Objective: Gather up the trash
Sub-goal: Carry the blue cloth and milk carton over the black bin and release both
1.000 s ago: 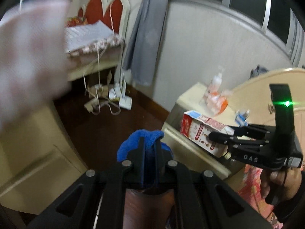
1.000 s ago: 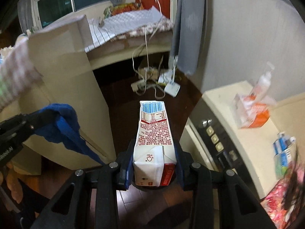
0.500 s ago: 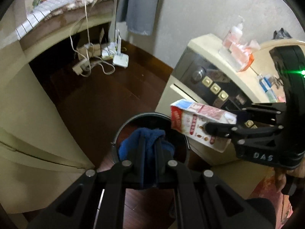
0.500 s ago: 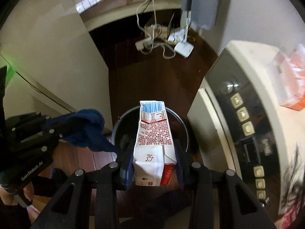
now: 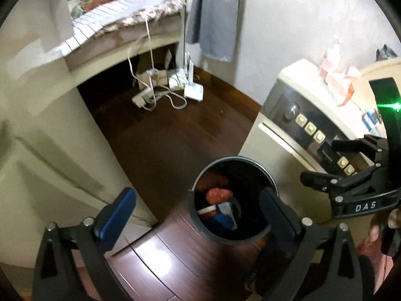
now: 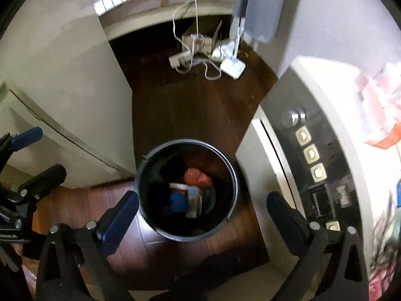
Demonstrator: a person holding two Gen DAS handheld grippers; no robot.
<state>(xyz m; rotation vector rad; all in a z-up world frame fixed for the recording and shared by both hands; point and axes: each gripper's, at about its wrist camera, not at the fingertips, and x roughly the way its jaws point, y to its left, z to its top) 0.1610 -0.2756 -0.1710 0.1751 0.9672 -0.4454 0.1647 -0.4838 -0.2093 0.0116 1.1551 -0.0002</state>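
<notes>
A round black trash bin stands on the dark wood floor. Inside it lie the milk carton, the blue cloth and a red crumpled piece. My left gripper is open and empty above the bin. My right gripper is open and empty, also above the bin. The right gripper shows in the left wrist view at the right. The left gripper shows in the right wrist view at the left edge.
A cream cabinet stands left of the bin. A unit with a knob and buttons stands right of it, with a tissue pack on top. A power strip and cables lie on the floor near the bed.
Both grippers opened. The blue cloth and the milk carton dropped into the bin. Both views now look more steeply down on the bin.
</notes>
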